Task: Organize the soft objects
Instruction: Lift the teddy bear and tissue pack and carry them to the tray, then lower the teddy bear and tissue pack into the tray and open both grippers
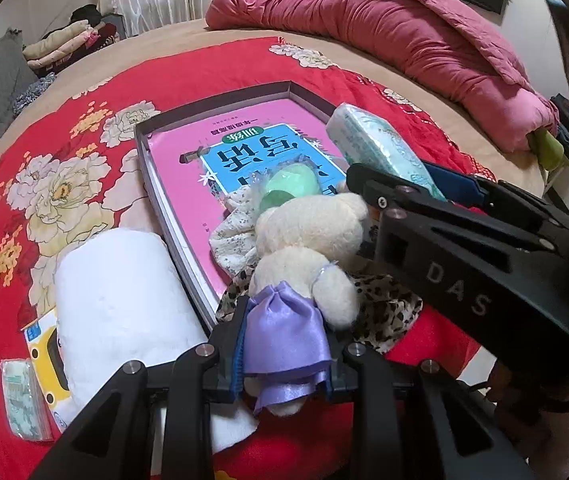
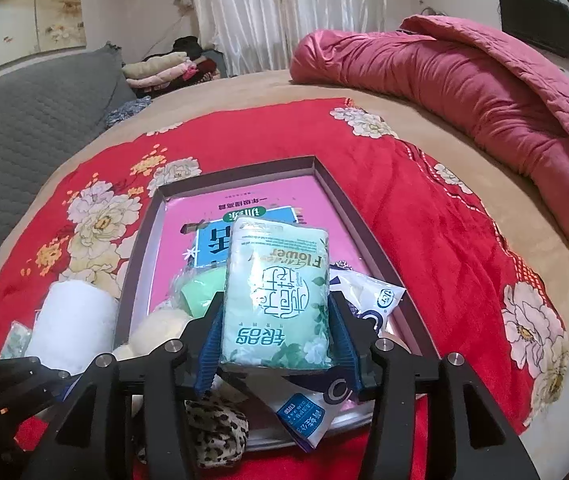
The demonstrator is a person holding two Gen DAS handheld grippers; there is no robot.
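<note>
Lying across a tan bed (image 2: 276,84): a red floral blanket (image 2: 396,208), with a rumpled pink quilt (image 2: 464,80) bunched at the far right and white curtains (image 2: 268,8) hanging behind. Sitting in the blanket's middle: a shallow dark tray (image 2: 358,220) holding a pink book (image 1: 188,160).

Gripping a cream plush toy (image 1: 308,236) by its purple satin skirt (image 1: 288,336), over the tray's near edge: the left gripper (image 1: 284,356), narrowly parted, blue pads pressing the fabric from both sides.

Carrying a mint-green tissue pack (image 2: 276,292) above the tray's near half: the right gripper (image 2: 278,340), standing moderately wide, pack upright between its blue pads and touching both; hard to say how firmly squeezing.

Resting left of the tray: a white paper roll (image 1: 124,300), with a small tissue packet (image 1: 24,404) and a yellow-printed pack (image 1: 46,356) at the near left, the latter partly hidden under the roll.

Crowding the tray's near end, mostly covered: a pale green round item (image 1: 292,188), a floral cloth (image 1: 232,232), a leopard-print cloth (image 2: 212,432) and a white-and-blue sachet (image 2: 308,416). Book title largely blocked.
</note>
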